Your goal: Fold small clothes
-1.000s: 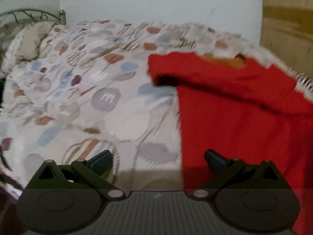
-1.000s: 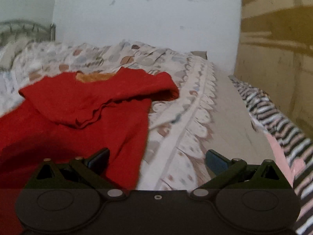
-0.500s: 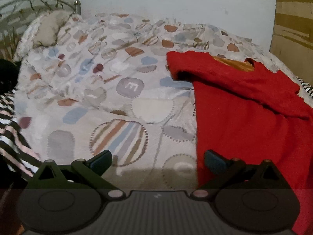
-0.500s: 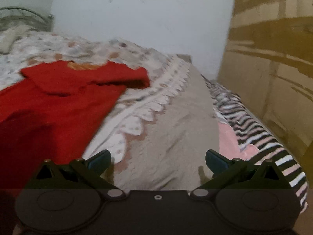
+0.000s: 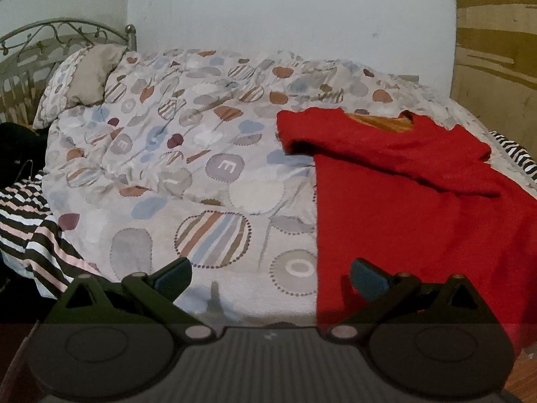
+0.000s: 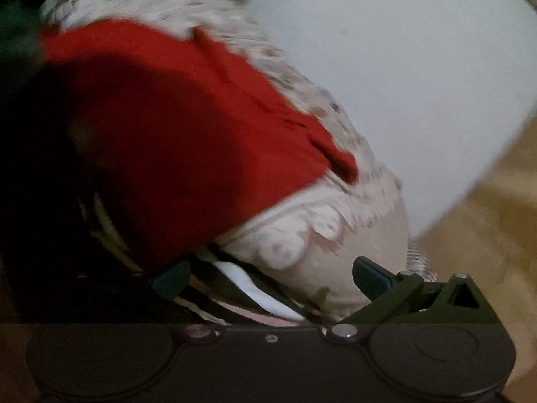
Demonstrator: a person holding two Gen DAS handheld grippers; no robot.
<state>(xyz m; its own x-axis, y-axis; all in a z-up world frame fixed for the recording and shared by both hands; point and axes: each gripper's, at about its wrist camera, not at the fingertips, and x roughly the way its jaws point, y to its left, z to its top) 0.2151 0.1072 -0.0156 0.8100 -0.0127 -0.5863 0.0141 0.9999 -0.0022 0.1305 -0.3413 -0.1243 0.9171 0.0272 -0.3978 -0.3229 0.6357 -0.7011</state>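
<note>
Red knit fills the space just ahead of both tools, yet neither holds it. The left gripper (image 5: 270, 273) hangs with jaws spread wide and empty over the near edge of the red sweater (image 5: 419, 208); the right gripper (image 6: 268, 273), tilted and blurred, is likewise parted and empty. The sweater lies on the patterned duvet (image 5: 201, 174), body spread, its upper part apparently turned down across the chest. I judge folding barely begun: sides and hem remain. Striped clothes (image 5: 30, 221) wait beside.
</note>
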